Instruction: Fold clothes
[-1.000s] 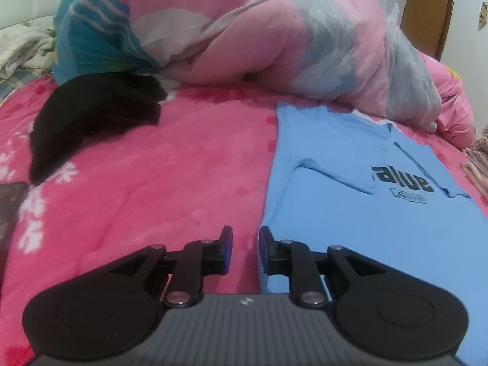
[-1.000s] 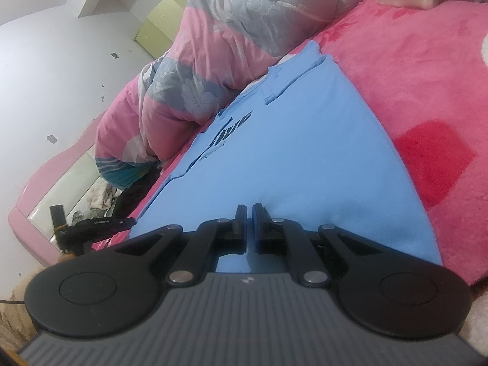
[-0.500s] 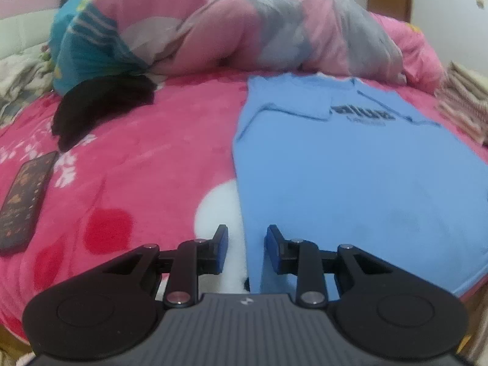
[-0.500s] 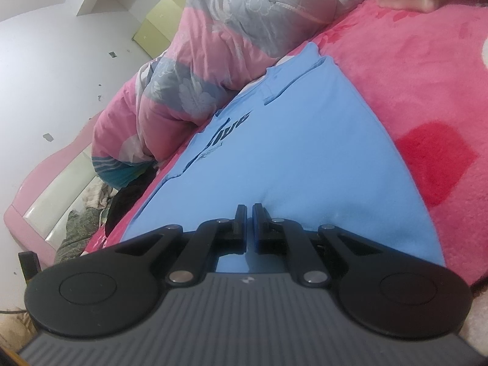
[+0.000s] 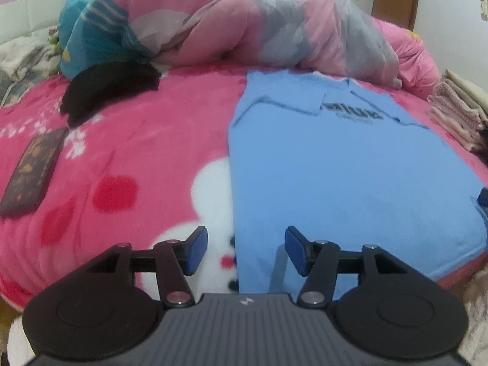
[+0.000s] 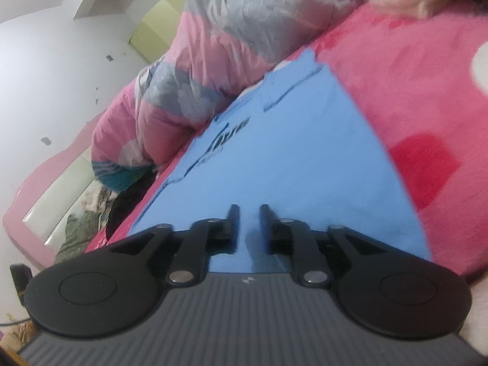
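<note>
A light blue T-shirt (image 5: 350,177) with black lettering lies flat on the pink bed, sleeves folded in; it also shows in the right wrist view (image 6: 289,158). My left gripper (image 5: 245,251) is open and empty, hovering over the shirt's near left hem edge. My right gripper (image 6: 248,213) is slightly open with nothing between its fingers, low over the shirt's hem at the other side; one blue fingertip (image 5: 483,196) shows at the right edge of the left wrist view.
A pink and grey duvet (image 5: 244,27) is heaped at the back of the bed. A black garment (image 5: 106,88) and a dark remote-like slab (image 5: 30,170) lie at left. Folded pink cloths (image 5: 457,113) are stacked at right. The bed's front edge is close below.
My left gripper has pulled back toward the shirt's hem and opened wide. My right gripper has parted its fingers a little and let go; it stays near the hem.
</note>
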`<state>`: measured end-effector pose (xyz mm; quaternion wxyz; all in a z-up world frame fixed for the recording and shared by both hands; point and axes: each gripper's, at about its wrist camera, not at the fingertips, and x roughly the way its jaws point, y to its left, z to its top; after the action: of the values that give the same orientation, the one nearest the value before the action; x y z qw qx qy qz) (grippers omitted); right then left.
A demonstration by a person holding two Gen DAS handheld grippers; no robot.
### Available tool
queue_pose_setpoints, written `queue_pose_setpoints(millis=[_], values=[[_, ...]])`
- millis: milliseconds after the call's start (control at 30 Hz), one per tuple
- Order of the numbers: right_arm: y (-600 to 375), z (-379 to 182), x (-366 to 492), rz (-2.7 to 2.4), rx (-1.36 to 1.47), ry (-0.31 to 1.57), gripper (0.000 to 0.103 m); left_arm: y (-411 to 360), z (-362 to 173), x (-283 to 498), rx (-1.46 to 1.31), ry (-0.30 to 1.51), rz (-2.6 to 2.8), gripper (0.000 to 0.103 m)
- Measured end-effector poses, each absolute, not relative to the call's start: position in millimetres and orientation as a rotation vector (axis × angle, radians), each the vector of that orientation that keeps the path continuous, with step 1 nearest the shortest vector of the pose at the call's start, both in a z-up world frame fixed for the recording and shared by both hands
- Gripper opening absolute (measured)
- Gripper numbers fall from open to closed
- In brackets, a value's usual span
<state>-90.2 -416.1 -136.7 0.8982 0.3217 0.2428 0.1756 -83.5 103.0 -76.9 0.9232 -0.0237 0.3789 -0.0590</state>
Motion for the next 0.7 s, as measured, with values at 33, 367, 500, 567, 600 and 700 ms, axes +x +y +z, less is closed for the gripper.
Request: queue_pose_setpoints(millis=[33, 367, 500, 567, 600, 700], values=[[-420.0, -133.1, -95.0, 0.349, 0.665, 0.490, 0.028, 104.0, -80.1, -86.0, -0.063, 0.796, -0.121, 0.057], [-421.5, -119.0, -125.5, 0.352, 0.685, 0.486, 0.039, 106.5, -108.8, -105.9, -0.117, 0.836, -0.154, 0.055], [-387.2, -116.1, -120.5, 0.498, 0.698, 0.522, 0.041, 115.6, -109.9, -110.3, -0.151, 0.809, -0.189, 0.045], [-363.2, -121.9, -111.9, 0.596, 0.744, 0.569, 0.041, 121.9, -110.4, -110.6, -0.177, 0.800, -0.213, 0.042], [-350.2, -127.5, -106.9, 0.644, 0.776, 0.603, 0.041, 124.8, -111.1, -109.9, -0.190, 0.798, -0.224, 0.039], [-306.8, -152.3, -92.1, 0.768, 0.881, 0.729, 0.041, 131.1, -112.3, -106.5, -0.216, 0.801, -0.242, 0.027]])
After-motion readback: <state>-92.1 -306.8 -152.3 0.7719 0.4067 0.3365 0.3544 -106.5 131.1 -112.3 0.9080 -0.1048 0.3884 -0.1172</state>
